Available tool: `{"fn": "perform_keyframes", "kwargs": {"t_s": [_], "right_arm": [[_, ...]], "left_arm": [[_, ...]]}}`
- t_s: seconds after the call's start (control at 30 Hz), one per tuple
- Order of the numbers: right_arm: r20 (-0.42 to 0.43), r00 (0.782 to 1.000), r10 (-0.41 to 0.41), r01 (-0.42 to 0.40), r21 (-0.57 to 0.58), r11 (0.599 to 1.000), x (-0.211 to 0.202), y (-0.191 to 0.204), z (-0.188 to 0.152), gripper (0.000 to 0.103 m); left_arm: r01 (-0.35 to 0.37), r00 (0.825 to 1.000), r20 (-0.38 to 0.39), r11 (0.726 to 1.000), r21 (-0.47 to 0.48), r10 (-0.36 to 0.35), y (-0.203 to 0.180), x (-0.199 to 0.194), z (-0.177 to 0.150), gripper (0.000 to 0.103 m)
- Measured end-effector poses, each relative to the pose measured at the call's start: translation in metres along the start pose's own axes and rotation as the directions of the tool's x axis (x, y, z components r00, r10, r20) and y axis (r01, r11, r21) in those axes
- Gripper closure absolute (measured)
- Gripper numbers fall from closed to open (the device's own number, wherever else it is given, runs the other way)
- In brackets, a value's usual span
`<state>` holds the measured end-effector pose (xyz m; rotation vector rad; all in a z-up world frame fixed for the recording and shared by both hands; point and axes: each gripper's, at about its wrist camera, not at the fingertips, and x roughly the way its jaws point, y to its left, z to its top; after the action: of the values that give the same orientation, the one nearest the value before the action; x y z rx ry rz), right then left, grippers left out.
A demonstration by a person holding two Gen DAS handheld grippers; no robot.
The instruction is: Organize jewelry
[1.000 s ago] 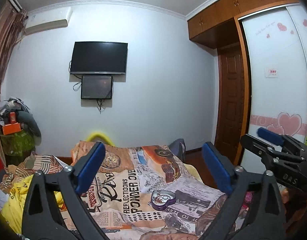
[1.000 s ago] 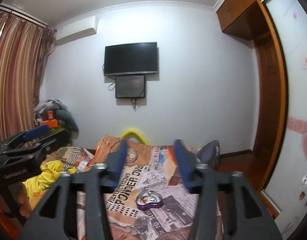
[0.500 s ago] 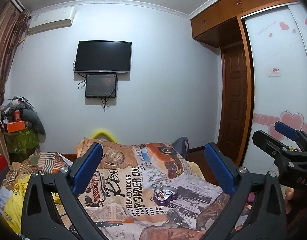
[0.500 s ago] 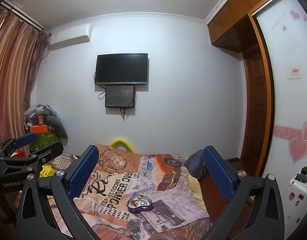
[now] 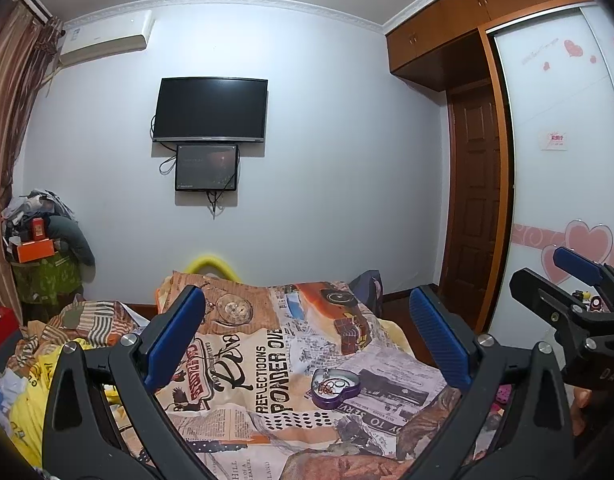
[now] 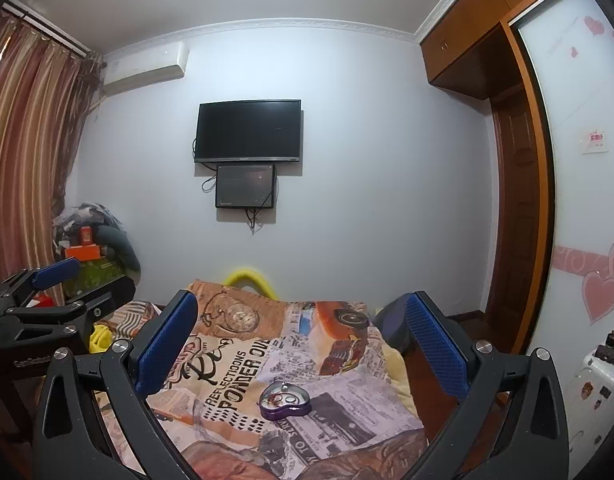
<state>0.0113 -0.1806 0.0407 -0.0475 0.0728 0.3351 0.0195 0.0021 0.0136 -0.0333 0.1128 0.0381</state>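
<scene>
A purple heart-shaped tin (image 5: pixel 335 388) lies open on the printed bedspread (image 5: pixel 267 360), with small rings and jewelry inside. It also shows in the right wrist view (image 6: pixel 285 400). My left gripper (image 5: pixel 307 340) is open and empty, held above the bed short of the tin. My right gripper (image 6: pixel 299 348) is open and empty too, at about the same distance. Each gripper shows at the edge of the other's view: the right one (image 5: pixel 575 300), the left one (image 6: pixel 55 296).
A yellow bag and crumpled clothes (image 5: pixel 31 392) lie at the bed's left. A cluttered pile with an orange box (image 5: pixel 35 250) stands in the left corner. A wardrobe with heart decals (image 5: pixel 567 200) and a wooden door (image 5: pixel 475 220) are at the right. A small white cabinet (image 6: pixel 595 384) stands lower right.
The right gripper has opened from nearly shut to wide. Both grippers have tilted and drifted slightly, and the tin sits a little more central in each view.
</scene>
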Motion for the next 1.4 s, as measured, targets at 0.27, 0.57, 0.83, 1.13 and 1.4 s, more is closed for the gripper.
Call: {"fn": "perform_keyframes", "kwargs": {"t_s": [0.27,0.57,0.83,1.13,1.4], "right_arm": [[-0.02,1.0,0.01,-0.009,0.012,1.0,0.0016,-0.0037,-0.0015,0.0],[-0.031,0.999,0.01,-0.01,0.021,1.0,0.0027,-0.0064,-0.0005,0.0],[-0.032,0.999,0.011,-0.01,0.022,1.0,0.0028,-0.0062,0.0004,0.0],[-0.031,0.999,0.011,-0.01,0.023,1.0,0.0024,-0.0063,0.0009,0.0],[-0.031,0.999,0.01,-0.01,0.022,1.0,0.0025,-0.0063,0.0009,0.0]], "left_arm": [[-0.002,1.0,-0.013,1.0,0.005,0.002,-0.0028,0.0041,-0.0023,0.0],[0.0,1.0,-0.026,1.0,0.001,0.0,-0.003,0.0078,-0.0031,0.0],[0.006,1.0,-0.029,1.0,0.001,-0.006,-0.0027,0.0096,-0.002,0.0],[0.014,0.999,-0.03,1.0,0.001,-0.014,-0.0038,0.0086,-0.0031,0.0],[0.012,1.0,-0.029,1.0,-0.011,-0.012,-0.0043,0.0076,-0.0026,0.0]]}}
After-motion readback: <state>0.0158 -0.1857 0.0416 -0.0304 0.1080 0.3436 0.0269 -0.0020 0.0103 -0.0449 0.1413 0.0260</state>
